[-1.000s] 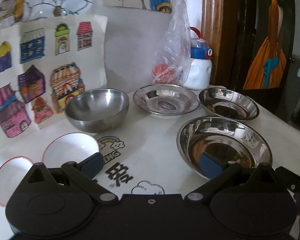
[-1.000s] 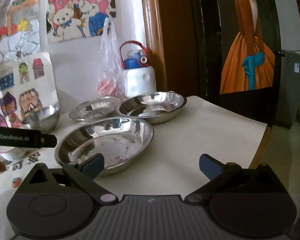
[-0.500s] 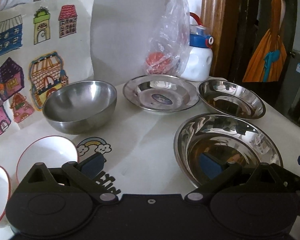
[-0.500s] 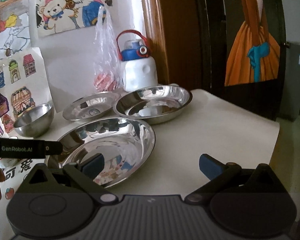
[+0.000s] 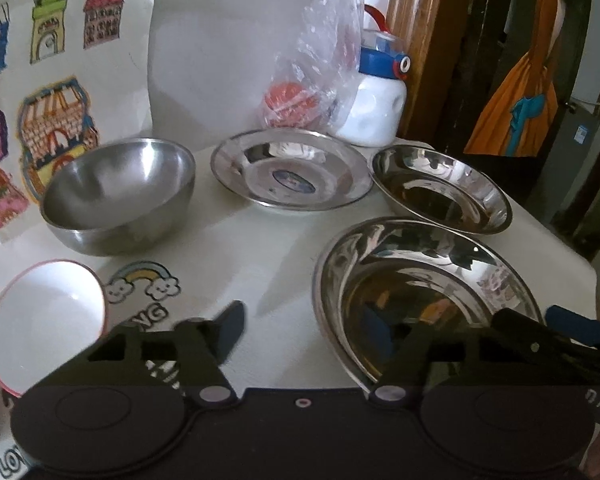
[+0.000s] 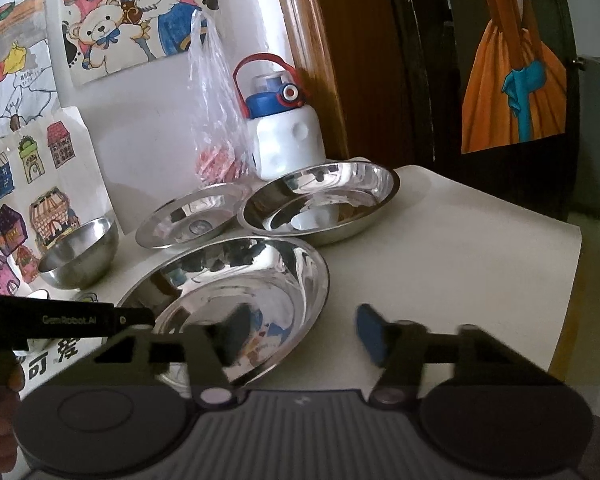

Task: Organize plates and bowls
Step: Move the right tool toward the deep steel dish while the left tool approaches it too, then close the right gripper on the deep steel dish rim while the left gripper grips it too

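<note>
Left wrist view: white table (image 5: 260,248) carries all the dishes, each standing alone, none stacked. The largest, a wide shiny steel plate (image 5: 420,292), lies nearest; the left gripper (image 5: 308,332) straddles its near-left rim, jaws part-way in after just closing, one finger inside the plate and one over bare table, pads not visibly pressing on the rim. The right gripper (image 6: 300,332) straddles the same plate's opposite rim, also just closing to half-spread, with no clear contact. Behind sit a deep steel dish (image 5: 440,188) and, just beside it, a flat steel plate (image 5: 290,174). Left of these are a matte steel bowl (image 5: 118,196), then a small white bowl with a pink rim (image 5: 44,324). Judgement: sorting not begun; first pickup pending, all stacking left to do.
</note>
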`<state>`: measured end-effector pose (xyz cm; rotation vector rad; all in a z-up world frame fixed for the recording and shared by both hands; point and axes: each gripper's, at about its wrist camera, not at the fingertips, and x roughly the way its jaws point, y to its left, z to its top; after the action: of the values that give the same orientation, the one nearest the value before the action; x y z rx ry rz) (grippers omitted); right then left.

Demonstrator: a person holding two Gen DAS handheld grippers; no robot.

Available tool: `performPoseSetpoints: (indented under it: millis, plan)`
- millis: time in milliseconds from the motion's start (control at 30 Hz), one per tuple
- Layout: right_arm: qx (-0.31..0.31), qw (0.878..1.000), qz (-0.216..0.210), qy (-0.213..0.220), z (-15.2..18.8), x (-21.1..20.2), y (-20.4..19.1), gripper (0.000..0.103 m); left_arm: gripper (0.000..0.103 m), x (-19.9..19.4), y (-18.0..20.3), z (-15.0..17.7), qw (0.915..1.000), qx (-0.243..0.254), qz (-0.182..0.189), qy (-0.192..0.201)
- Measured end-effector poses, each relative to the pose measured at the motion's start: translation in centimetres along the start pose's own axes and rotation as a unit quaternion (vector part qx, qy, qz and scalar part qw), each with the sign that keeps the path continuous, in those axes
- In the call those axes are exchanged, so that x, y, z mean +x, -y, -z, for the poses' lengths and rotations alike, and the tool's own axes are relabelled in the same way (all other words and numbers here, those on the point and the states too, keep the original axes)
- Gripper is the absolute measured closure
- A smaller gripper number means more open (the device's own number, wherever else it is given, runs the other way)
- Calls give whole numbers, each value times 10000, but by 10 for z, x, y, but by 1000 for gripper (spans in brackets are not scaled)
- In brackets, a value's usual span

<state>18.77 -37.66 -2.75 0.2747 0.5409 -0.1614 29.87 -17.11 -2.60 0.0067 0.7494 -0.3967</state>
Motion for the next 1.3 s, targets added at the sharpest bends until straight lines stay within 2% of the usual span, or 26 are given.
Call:
performPoseSetpoints:
  millis: [67,167,267,567,867,1100,1300]
  plan:
    - [0,10000,0,-26,1,0,0,60,63,3,1,1,9999,-36,56,-103]
    - [-15,10000,-47,-42,2,-1,-1,71,73,3,3,1,9999,-37,102,-123]
    - [-97,9999,6,-24,3,-5,-6,74,86,1,6,2,9997,-16,191,-122]
    - [-238,9996,52,146,9,-28,-9,74,86,-15,13,4,9998,26,173,-56]
    - [-326,9983,171,441,-3,-48,-2,73,86,-44,25,5,9994,140,221,235]
    - [-673,9941,430,731,-33,-33,6,73,85,-38,45,-13,9982,256,285,472]
    - [-847,9913,624,789,-62,4,15,73,85,-15,63,-43,9963,369,227,736]
